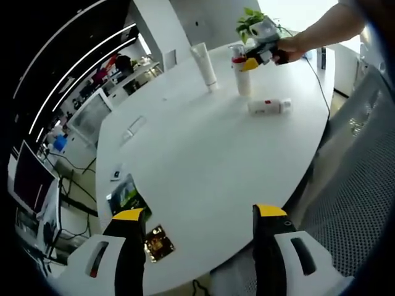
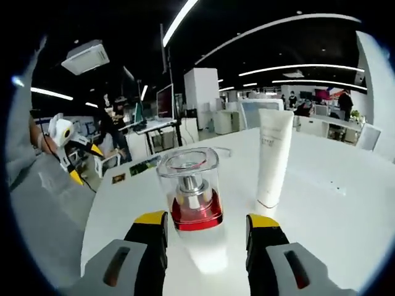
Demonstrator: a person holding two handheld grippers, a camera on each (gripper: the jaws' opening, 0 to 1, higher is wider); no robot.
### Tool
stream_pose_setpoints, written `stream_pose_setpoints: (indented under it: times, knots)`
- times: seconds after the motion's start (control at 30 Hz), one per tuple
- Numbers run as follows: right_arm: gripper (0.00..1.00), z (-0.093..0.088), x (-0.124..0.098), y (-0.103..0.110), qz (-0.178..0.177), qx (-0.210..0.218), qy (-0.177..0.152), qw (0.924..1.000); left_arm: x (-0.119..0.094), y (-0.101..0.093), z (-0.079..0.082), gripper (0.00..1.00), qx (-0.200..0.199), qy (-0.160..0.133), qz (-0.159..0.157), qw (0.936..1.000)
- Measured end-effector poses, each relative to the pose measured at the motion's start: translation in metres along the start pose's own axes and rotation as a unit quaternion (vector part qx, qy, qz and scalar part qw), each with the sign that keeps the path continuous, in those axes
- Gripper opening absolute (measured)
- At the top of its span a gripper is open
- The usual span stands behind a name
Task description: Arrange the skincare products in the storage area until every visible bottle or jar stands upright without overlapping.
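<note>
Upright white pump bottle with red collar and clear cap between spread right gripper jaws, unclamped | rigid, slick, top-heavy; take low on body | white squeeze tube upright beside | small white bottle lying flat | left gripper jaws apart, empty, well back

Potted plant, desk monitors

The desk is white with a rounded outline. Toward its far edge stand an upright white tube and a white bottle with a red collar and clear cap. A small white bottle lies on its side just beside them. Near the left edge lie a white flat item, a green leaflet and a gold packet.
</note>
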State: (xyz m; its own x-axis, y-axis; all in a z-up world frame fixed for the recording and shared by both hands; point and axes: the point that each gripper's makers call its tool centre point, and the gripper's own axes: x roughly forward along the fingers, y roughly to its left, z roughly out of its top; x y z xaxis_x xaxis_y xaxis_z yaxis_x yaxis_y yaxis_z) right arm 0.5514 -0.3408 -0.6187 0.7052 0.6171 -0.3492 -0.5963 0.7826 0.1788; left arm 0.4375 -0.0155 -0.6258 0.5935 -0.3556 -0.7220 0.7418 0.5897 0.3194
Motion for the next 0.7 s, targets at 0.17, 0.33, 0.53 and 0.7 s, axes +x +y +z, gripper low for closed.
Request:
stream_pose_setpoints:
  times: [0.17,0.33,0.53,0.7]
  knots:
    - [0.45,-0.009,-0.004,0.003,-0.090,0.023,0.005,0.9957,0.001,-0.002,-0.001,0.68,0.004,0.003,-0.003,1.0000]
    - [0.43,-0.015,-0.006,-0.004,-0.195,0.049,0.017,0.9795,0.000,-0.001,0.001,0.68,0.002,-0.001,-0.001,1.0000]
    - [0.38,-0.021,-0.002,-0.016,-0.252,0.095,0.035,0.9624,0.001,-0.005,-0.001,0.67,0.015,0.005,-0.010,0.9998]
    - [0.37,-0.017,0.001,-0.015,-0.276,0.101,0.037,0.9552,0.000,-0.006,0.001,0.66,0.014,0.001,-0.012,0.9998]
